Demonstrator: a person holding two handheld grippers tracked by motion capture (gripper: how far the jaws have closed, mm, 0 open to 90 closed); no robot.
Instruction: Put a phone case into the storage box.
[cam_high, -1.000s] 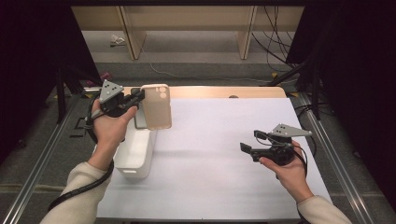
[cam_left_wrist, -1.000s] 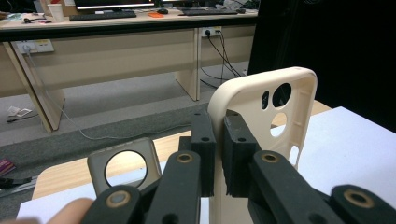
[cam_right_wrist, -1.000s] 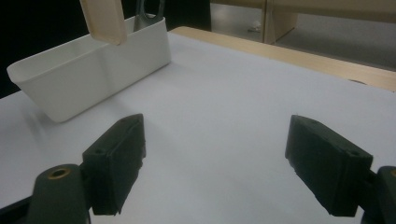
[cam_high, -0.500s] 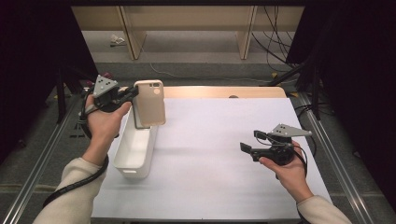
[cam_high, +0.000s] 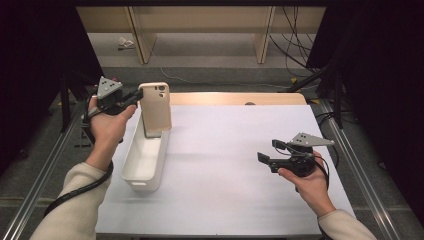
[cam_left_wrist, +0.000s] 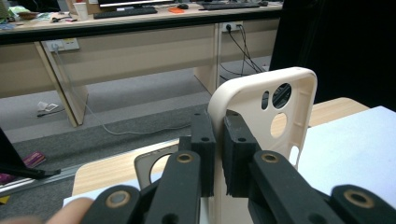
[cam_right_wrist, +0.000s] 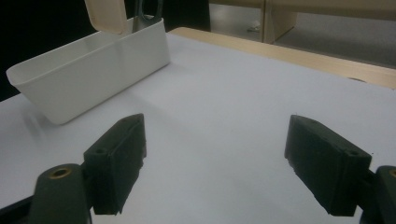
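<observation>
Left gripper raised over the far left corner of the bench, jaws clamped on the edge of a beige phone case, one pad on each side of its rim as seen in the left gripper view. Case held upright in the air, camera cut-outs at the top, lower end hanging over the far end of a white bin; contact between the two impossible to judge. Same case glimpsed at the upper left of the right gripper view, above the bin's far end. Second case, grey, with a round cut-out, visible just below and behind the jaws in the left gripper view. Bin long and narrow, standing on the white sheet near the left edge of the bench. Right gripper well apart on the right side, held low above the sheet, jaws spread wide and holding nothing, pointed toward the bin.
</observation>
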